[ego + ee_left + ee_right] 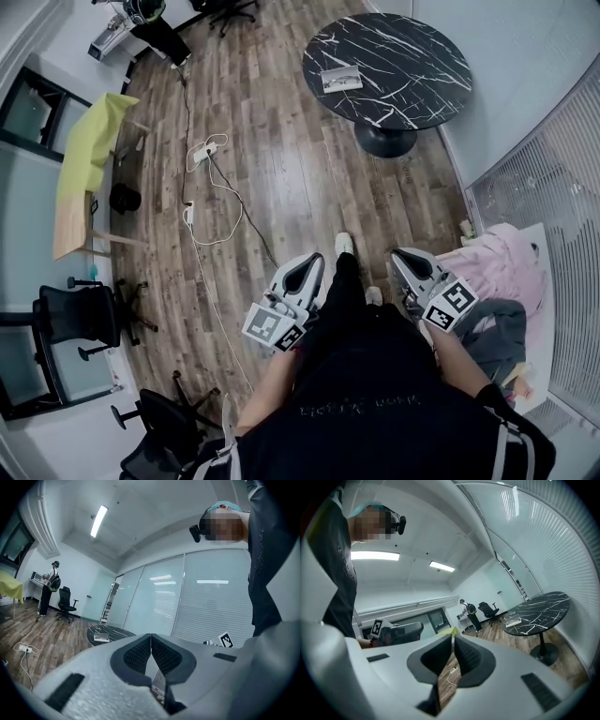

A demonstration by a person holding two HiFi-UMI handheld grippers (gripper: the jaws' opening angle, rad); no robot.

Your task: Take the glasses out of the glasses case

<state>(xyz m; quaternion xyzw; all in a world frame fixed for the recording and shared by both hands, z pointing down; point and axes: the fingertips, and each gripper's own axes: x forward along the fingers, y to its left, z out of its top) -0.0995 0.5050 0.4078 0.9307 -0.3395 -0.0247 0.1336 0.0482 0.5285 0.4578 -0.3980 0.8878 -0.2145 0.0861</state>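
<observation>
Left gripper (303, 273) and right gripper (410, 263): jaws together, empty. The case (341, 79) lies well ahead on the table (441, 105); walk up before parting them.

Floor: brown wood-plank floor (281, 178), across the middle of the head view.
Table: round black table with white marble veining (412, 84), upper right, on a dark pedestal.
Power strip: white power strip (204, 150) with trailing cables, upper left of centre.
Desk: wooden desk under a yellow-green cloth (89, 141), left edge.
Chairs: black wheeled office chairs (80, 314), lower left.
Fabric: crumpled pink cloth (502, 262), right edge.
Bystander: standing person with a backpack (48, 587), far left of the left gripper view.
</observation>
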